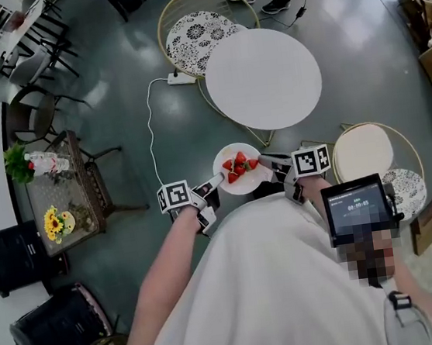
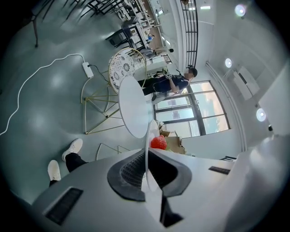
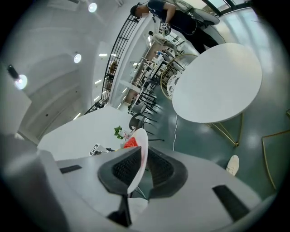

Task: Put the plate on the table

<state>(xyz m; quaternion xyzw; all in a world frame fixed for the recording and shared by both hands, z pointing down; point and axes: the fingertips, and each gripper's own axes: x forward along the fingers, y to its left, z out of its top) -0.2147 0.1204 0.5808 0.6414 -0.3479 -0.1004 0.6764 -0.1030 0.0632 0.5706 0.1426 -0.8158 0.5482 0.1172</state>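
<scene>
Left gripper [image 1: 216, 182] is clenched on the left rim of the plate [image 1: 243, 187], and the right gripper [image 1: 267, 166] bites the opposite rim. The plate hangs about level between them, in the air close to the person's body. It is near the table [image 1: 263, 78] but not on it. Red strawberries [image 1: 238, 165] are heaped in its middle.

From the left, the head view shows two black cases [image 1: 16, 259] on the glossy grey-green floor. Next is a dark low side table [image 1: 84, 184] carrying yellow flowers [image 1: 55, 223]. A white cable [image 1: 150, 129] runs to a power strip [image 1: 181, 77]. A gold wire-frame chair [image 1: 201, 37] with a black-and-white patterned seat is tucked partly under the table's far edge. The table itself is round, smooth and white, on thin gold legs; one leg stands just beyond the plate. Right of it is a second gold-framed chair [image 1: 364, 153] with a plain cream seat, and a dark screen [image 1: 357, 209] is on the person's chest.

Only the left gripper view shows the plate edge-on, a thin white line pinched between ribbed black pads [image 2: 131, 172]. A strawberry shows beside the rim, and white shoes [image 2: 72, 147] are on the floor. The right gripper view shows the other rim held the same way.
</scene>
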